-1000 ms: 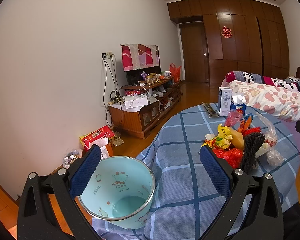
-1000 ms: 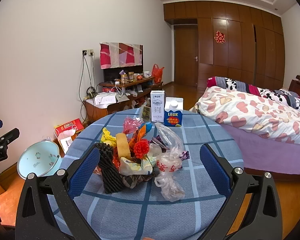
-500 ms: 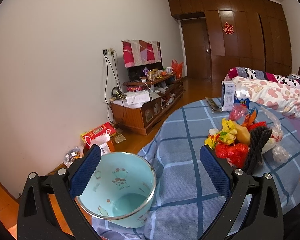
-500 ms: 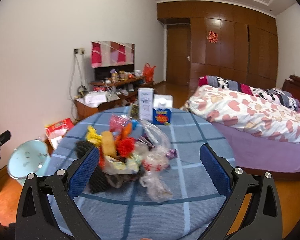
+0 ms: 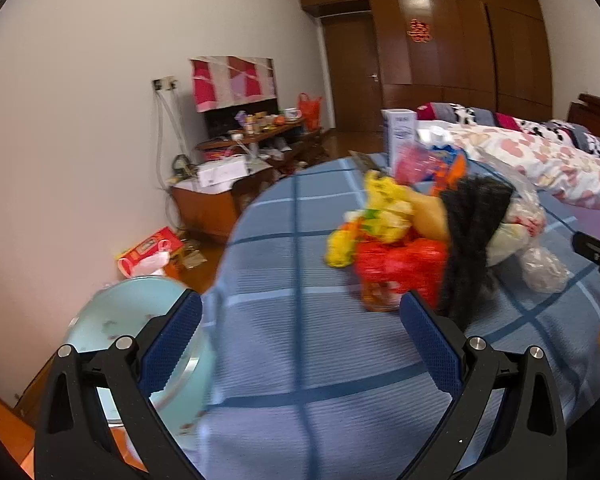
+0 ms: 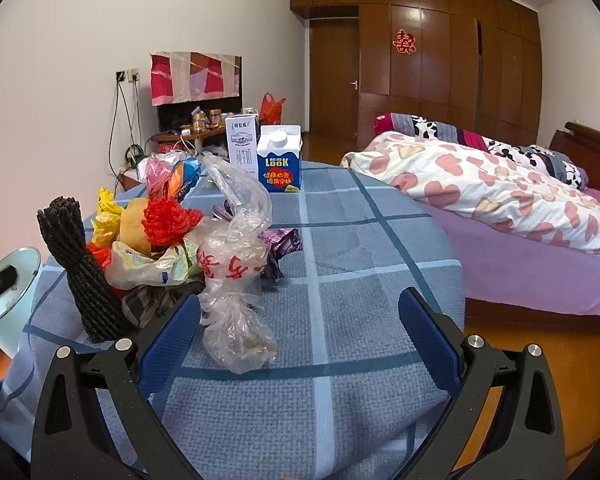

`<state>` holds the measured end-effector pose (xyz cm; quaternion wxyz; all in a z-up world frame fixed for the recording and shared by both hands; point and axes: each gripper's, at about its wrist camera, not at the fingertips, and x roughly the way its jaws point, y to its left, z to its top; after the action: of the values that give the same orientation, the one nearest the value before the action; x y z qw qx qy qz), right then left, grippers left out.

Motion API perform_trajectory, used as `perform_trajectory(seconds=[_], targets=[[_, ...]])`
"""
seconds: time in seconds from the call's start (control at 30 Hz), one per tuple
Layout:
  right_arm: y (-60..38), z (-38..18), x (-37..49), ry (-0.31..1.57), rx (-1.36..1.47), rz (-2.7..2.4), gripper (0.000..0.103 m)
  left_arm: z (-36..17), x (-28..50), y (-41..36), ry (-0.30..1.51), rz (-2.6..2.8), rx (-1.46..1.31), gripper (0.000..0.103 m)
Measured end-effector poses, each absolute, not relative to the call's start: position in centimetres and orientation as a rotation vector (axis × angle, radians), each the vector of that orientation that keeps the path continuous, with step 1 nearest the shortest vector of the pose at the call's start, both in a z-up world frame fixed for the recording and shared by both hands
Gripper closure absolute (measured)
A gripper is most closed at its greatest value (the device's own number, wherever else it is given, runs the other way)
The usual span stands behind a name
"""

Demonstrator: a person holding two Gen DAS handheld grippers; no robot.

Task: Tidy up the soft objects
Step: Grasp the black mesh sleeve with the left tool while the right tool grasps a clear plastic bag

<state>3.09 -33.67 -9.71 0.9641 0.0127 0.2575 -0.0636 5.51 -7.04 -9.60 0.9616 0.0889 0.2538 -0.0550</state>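
Note:
A heap of soft things [image 5: 412, 236] lies on the round table with the blue checked cloth [image 5: 300, 320]: yellow and red bags, a black ribbed bundle [image 6: 80, 272], a red pompom [image 6: 168, 220], a clear plastic bag with red print [image 6: 236, 280] and a purple wrapper [image 6: 280, 244]. My left gripper [image 5: 300, 340] hangs open over the cloth, the heap just ahead of its right finger. A pale blue bucket [image 5: 132, 320] stands off the table edge behind its left finger. My right gripper [image 6: 300, 340] is open, the clear bag just inside its left finger.
Two cartons, a white one [image 6: 242, 146] and a blue one [image 6: 280, 164], stand at the table's far side. A bed with a heart-print quilt [image 6: 500, 192] runs along the right. A cluttered TV stand [image 5: 236, 168] and a red box [image 5: 148, 248] sit by the left wall.
The left gripper has swung right, off the bucket and toward the heap. The right gripper has moved closer to the table, so the heap has slid to its left.

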Motion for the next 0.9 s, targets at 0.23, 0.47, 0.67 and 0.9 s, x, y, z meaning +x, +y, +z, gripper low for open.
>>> perform_trajectory(seconds=[0.23,0.47,0.67,0.9], targets=[[-32.8,-10.2,4.4,0.524,0.031,-0.081,0.008,-11.6,7.0,-10.8,0.546,-0.162,0.206,0.006],[-32.1,-12.5,7.8,0.681,0.029,0.018,0.056,-11.7,7.9,-9.8,0.567,-0.132,0.169,0.006],[-31.8,-11.5,6.7,0.652,0.037,0.072,0.089,-11.4,7.4,-10.0,0.558,-0.146,0.183,0.006],[-34.7,-9.2,4.4,0.566,0.099,0.030,0.090,-10.9,6.6,-12.1,0.526,-0.203,0.237,0.007]])
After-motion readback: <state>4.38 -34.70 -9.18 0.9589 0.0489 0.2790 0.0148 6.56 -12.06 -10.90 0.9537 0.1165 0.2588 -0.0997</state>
